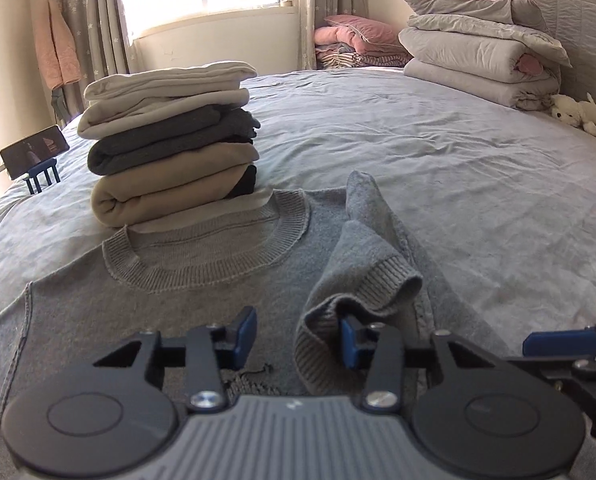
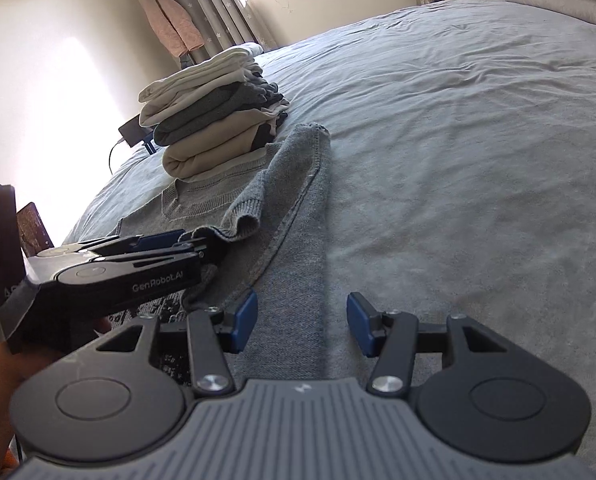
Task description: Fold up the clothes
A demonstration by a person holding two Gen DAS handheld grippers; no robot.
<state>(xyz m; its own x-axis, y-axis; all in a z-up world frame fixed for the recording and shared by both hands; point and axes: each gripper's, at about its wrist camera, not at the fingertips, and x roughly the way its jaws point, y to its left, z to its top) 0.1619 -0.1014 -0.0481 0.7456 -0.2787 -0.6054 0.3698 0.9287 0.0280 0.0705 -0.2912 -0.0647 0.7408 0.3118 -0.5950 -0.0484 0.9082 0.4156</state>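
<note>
A grey knit sweater [image 1: 217, 280] lies flat on the bed, collar toward the stack of folded clothes [image 1: 169, 148]. Its right sleeve [image 1: 370, 240] is folded inward across the chest. My left gripper [image 1: 296, 336] hovers low over the chest with its jaws apart. The ribbed cuff [image 1: 382, 280] drapes over the right blue pad [image 1: 348, 340], while the left pad is bare. In the right wrist view my right gripper [image 2: 302, 320] stands open over the sweater's [image 2: 289, 240] side edge, holding nothing. My left gripper [image 2: 177, 240] is to its left, at the cuff.
The folded stack [image 2: 213, 120] rests partly on the sweater's collar. A phone on a blue stand [image 1: 33, 152] sits at the bed's left edge. Folded quilts [image 1: 482, 52] and a white plush toy [image 1: 582, 114] are by the headboard. Wrinkled blue sheet [image 1: 438, 152] spreads to the right.
</note>
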